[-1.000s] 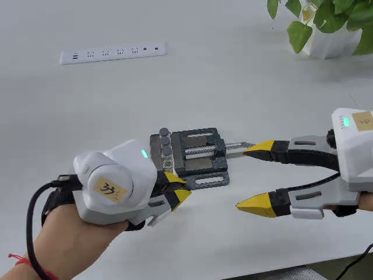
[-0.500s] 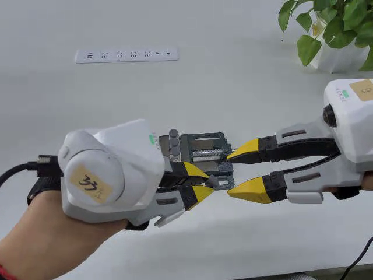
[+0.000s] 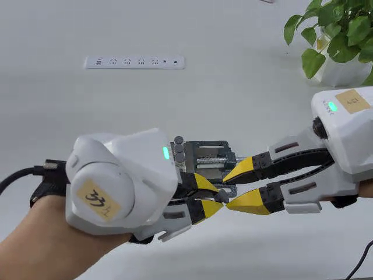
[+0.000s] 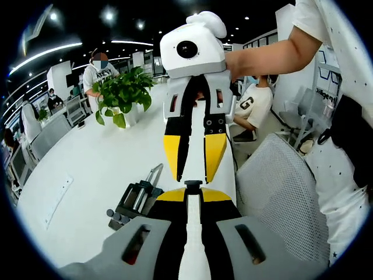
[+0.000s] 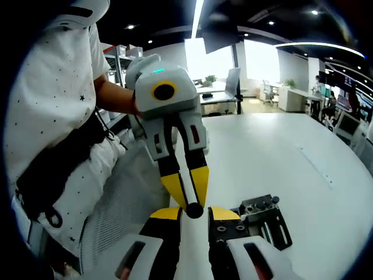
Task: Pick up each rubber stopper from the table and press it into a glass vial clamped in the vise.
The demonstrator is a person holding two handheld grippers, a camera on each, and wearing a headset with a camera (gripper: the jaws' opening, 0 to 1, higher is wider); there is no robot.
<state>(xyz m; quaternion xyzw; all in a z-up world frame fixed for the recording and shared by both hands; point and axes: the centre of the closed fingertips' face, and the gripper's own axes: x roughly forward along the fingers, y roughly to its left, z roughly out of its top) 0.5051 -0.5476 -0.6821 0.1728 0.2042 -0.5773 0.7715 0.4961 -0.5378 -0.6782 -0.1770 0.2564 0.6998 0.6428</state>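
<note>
My left gripper (image 3: 215,196) is shut on a small dark rubber stopper (image 5: 194,210), held at its yellow tips in the air in front of the vise. My right gripper (image 3: 233,189) faces it tip to tip, jaws open by a narrow gap. In the right gripper view its fingertips stand on either side of the stopper; I cannot tell whether they touch it. The dark vise (image 3: 210,156) sits on the white table behind both grippers. It clamps a row of glass vials (image 3: 179,149) with dark stoppers in their tops. The left gripper's body hides part of the vise.
A white power strip (image 3: 135,62) lies at the far side of the table. A potted plant (image 3: 338,35) stands at the far right corner. A grey mesh chair (image 4: 285,198) and several people are beyond the table edge.
Both grippers have come together in front of the vise, tips now meeting. The right gripper's jaws have narrowed. The head camera has also shifted.
</note>
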